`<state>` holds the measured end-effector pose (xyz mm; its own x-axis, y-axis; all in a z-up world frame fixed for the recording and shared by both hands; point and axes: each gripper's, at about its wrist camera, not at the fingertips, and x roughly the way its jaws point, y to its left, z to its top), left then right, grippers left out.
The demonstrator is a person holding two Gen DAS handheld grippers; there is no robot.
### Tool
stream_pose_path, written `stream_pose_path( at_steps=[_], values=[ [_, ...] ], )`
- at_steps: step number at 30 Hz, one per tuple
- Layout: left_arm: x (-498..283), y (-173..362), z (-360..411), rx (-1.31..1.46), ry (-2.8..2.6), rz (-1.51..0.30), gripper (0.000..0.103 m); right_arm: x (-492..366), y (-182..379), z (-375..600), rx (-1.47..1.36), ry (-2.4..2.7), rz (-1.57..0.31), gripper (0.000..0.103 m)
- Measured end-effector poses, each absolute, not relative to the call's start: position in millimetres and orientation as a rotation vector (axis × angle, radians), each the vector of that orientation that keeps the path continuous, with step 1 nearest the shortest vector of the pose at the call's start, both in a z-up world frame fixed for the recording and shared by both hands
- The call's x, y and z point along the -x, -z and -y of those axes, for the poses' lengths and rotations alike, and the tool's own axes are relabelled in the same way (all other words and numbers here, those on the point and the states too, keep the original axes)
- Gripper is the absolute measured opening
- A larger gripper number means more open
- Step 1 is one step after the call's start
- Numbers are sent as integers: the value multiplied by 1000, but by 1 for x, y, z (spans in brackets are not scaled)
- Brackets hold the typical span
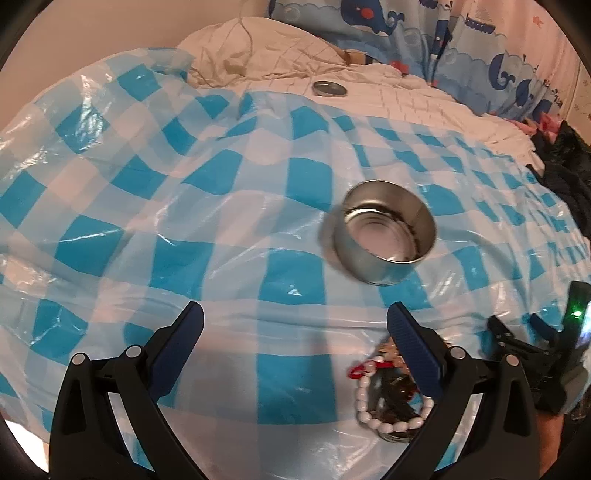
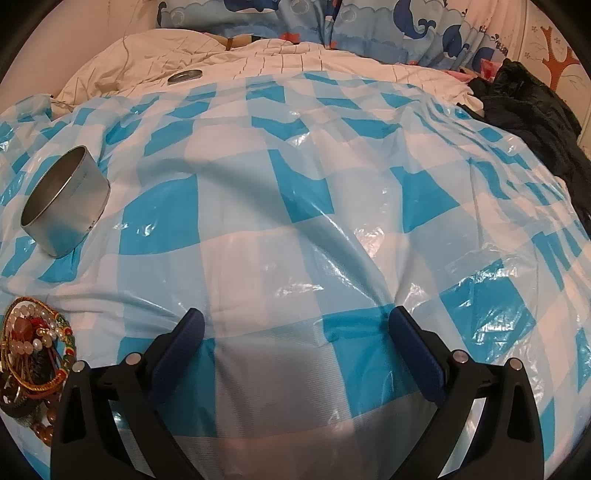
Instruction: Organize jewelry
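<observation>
A round silver tin point(image 1: 384, 232) stands open on the blue-and-white checked plastic sheet point(image 1: 184, 229); it also shows in the right wrist view point(image 2: 66, 206) at the left. A pile of bead bracelets point(image 1: 388, 398) lies near my left gripper's right finger; the same pile shows at the lower left of the right wrist view point(image 2: 33, 354). My left gripper point(image 1: 295, 332) is open and empty, short of the tin. My right gripper point(image 2: 295, 332) is open and empty over bare sheet.
The tin's lid point(image 1: 329, 88) lies on the white bedding point(image 1: 388, 96) behind the sheet. Dark clothing point(image 2: 535, 122) is heaped at the right. Whale-print curtains point(image 2: 369, 26) hang at the back. The other gripper point(image 1: 535, 350) shows at the left view's right edge.
</observation>
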<state>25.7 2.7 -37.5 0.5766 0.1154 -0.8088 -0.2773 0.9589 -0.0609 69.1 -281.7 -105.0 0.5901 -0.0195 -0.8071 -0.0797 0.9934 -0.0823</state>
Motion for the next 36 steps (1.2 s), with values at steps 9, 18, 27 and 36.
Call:
stream_pose_path(
  at_steps=[9, 18, 27, 36],
  values=[
    [-30, 38, 0, 141, -280, -909, 95, -43, 72, 250, 150, -205, -809, 96],
    [-35, 41, 11, 95, -280, -915, 95, -28, 56, 240, 107, -322, -752, 96],
    [-36, 42, 15, 68, -282, -919, 95, 7, 41, 231, 136, -509, -525, 96],
    [-34, 44, 4, 78, -302, -926, 95, 5, 44, 225, 161, -521, -570, 96]
  ],
)
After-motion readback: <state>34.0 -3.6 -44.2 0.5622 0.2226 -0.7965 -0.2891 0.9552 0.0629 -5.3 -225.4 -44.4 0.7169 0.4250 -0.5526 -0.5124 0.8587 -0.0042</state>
